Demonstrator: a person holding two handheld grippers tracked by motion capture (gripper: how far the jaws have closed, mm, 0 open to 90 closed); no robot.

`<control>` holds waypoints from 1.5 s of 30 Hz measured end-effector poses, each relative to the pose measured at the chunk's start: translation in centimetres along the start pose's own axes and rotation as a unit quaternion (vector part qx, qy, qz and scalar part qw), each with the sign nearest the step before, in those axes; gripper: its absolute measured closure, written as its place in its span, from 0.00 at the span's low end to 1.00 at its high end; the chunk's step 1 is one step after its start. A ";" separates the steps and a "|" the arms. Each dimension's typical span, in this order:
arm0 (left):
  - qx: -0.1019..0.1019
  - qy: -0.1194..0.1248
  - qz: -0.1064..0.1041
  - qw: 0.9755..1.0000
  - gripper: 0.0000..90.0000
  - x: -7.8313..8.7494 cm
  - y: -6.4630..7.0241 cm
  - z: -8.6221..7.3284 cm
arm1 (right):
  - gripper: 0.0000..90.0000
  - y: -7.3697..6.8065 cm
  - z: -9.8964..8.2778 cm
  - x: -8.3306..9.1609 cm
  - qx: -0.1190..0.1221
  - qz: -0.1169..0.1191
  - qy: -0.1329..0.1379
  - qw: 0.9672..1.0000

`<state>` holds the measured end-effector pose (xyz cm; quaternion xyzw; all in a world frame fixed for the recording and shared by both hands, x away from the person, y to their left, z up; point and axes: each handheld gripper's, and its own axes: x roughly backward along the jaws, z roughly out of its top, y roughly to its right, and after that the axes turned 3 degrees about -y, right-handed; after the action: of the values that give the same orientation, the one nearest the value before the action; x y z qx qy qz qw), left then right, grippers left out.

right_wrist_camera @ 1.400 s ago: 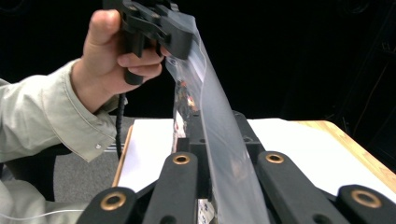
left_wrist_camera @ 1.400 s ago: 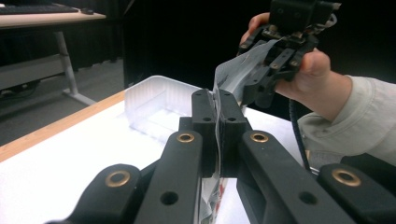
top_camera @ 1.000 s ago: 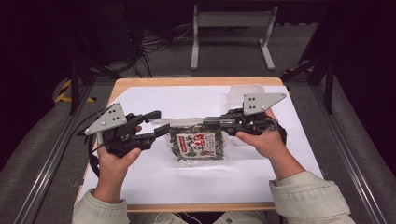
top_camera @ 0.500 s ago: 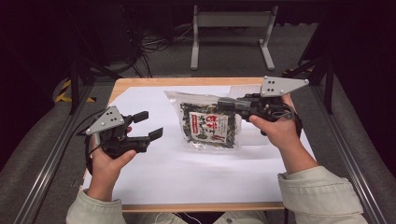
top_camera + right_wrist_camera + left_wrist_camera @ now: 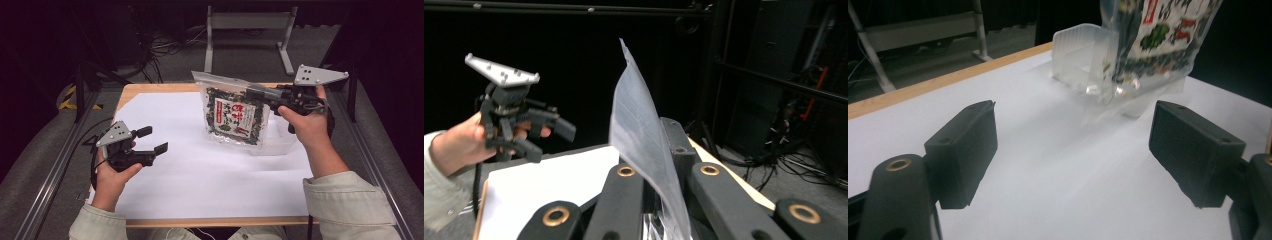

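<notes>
The right hand-held gripper (image 5: 265, 95) is pinching the top edge of the snack bag (image 5: 232, 116), hanging tall in the middle of the frame above the bench (image 5: 200, 185). Its red label has writing too small to read. The left hand-held gripper (image 5: 152, 140), at the lower left, has just been opening wide and is holding nothing.

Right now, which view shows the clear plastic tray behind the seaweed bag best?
The left gripper view: the clear tray stands on the white sheet, its ribbed wall and open inside plain, partly behind the seaweed bag. The high view shows just a faint corner under the bag.
</notes>
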<state>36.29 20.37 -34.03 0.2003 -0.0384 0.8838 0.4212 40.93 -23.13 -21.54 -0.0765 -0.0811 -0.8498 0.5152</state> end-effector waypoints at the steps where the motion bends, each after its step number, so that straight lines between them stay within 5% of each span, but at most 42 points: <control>1: 0.001 -0.002 0.001 1.000 0.23 -0.2 -0.4 -0.4 | 0.96 0.3 0.1 0.1 -0.002 -0.007 0.002 1.000; 5: -0.004 -0.009 0.015 1.000 0.19 -0.5 -0.8 -0.8 | 0.96 0.9 0.2 0.5 -0.006 -0.025 0.006 1.000; 13: -0.016 -0.033 -0.011 0.999 0.20 -1.1 -1.6 -1.6 | 0.96 3.0 0.4 1.9 -0.024 -0.064 0.019 0.997; 32: 0.001 -0.042 -0.023 0.999 0.21 -1.4 -2.1 -2.1 | 0.98 6.9 0.1 4.2 -0.038 -0.156 0.017 0.987; 45: -0.001 -0.052 -0.029 0.998 0.22 -1.7 -2.1 -2.2 | 0.98 8.3 -1.0 4.5 -0.038 -0.177 0.008 0.983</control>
<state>38.15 20.95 -36.92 0.2469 -0.0555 0.8593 0.4445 46.25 -30.99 -21.04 -0.0739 -0.0567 -0.9305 0.3542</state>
